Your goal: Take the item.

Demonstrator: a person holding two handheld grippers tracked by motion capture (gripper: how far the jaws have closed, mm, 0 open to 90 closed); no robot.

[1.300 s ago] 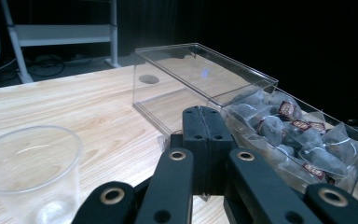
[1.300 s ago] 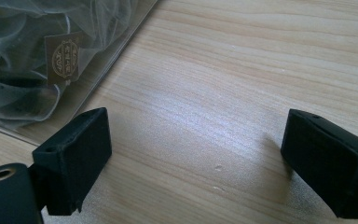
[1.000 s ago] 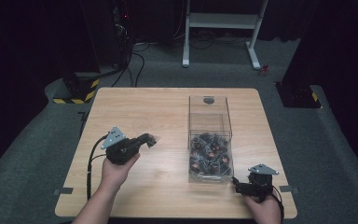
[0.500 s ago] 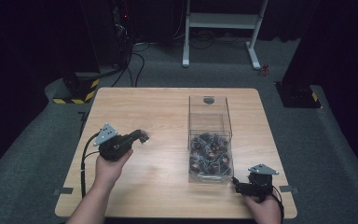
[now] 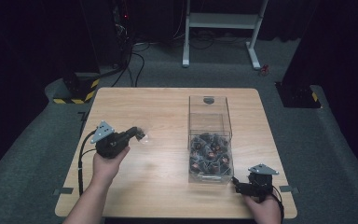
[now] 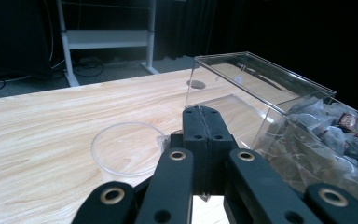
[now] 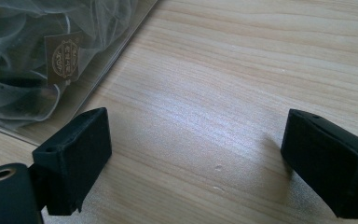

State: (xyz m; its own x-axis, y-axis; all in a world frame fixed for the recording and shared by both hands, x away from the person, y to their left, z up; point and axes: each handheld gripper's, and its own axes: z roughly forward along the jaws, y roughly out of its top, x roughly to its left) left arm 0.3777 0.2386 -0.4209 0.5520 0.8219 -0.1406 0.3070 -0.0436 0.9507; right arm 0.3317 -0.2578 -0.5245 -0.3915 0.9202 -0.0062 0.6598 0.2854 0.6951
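The left gripper (image 5: 137, 134) is held above the left half of the wooden table (image 5: 168, 107), its jaws pressed together on the rim of a small clear plastic cup (image 6: 126, 149). In the left gripper view the cup sits just left of the closed jaws with its open mouth up, and nothing is visible inside it. A clear rectangular box (image 5: 209, 137) stands on the right half of the table, well apart from the cup. Its near portion is filled with mesh tea bags (image 5: 209, 156) bearing small brown tags, and its far portion holds none. The right gripper (image 7: 196, 158) rests at the near right corner of the table, just beside the box's near end, its jaws spread wide over bare wood with nothing between them.
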